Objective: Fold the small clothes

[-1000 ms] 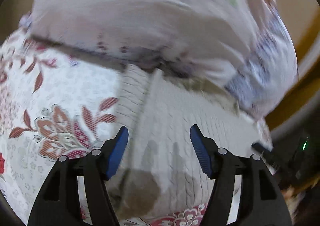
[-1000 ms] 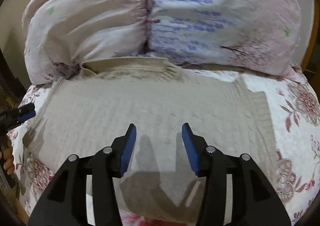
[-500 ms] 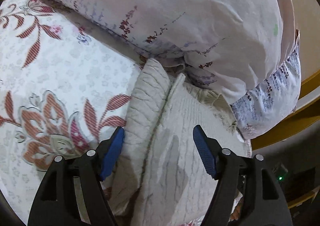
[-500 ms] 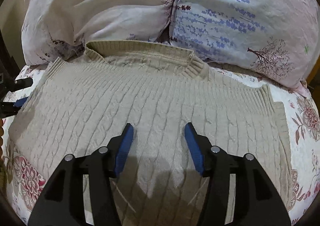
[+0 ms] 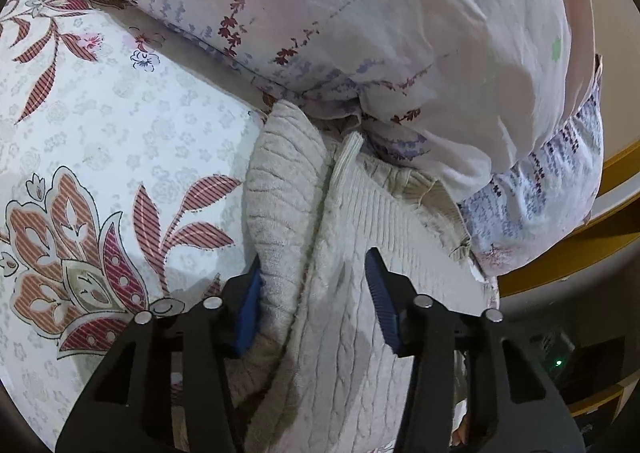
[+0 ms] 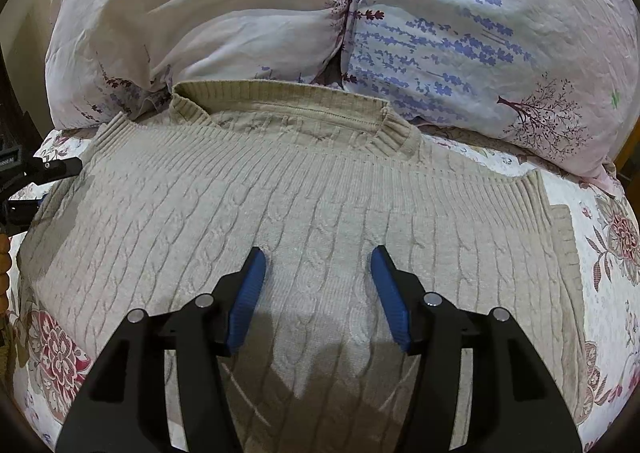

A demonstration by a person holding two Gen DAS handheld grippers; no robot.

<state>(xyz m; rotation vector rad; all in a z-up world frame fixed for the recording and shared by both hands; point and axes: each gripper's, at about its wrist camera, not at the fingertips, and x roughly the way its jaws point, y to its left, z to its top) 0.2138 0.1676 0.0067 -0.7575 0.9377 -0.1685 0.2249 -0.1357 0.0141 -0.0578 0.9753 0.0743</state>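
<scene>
A beige cable-knit sweater [image 6: 312,205] lies flat on the floral bedspread, its ribbed collar [image 6: 280,93] up against the pillows. My right gripper [image 6: 318,277] is open just above the sweater's middle. In the left wrist view the sweater [image 5: 352,293] is seen from its side edge, with one sleeve [image 5: 280,189] folded along the body. My left gripper [image 5: 312,285] is open, its jaws either side of that sleeve and side edge. The left gripper's tips also show at the left edge of the right wrist view [image 6: 40,185].
Two large floral pillows [image 6: 200,13] [image 6: 500,29] lie against the headboard just behind the collar. The floral bedspread [image 5: 120,141] extends to the left of the sweater. A wooden bed frame [image 5: 580,253] and a dark device with a green light [image 5: 558,363] are at the right.
My left gripper has swung and come down onto the sweater's sleeve edge, jaws narrowing slightly. My right gripper has moved a little closer over the sweater's middle. The sweater lies as before.
</scene>
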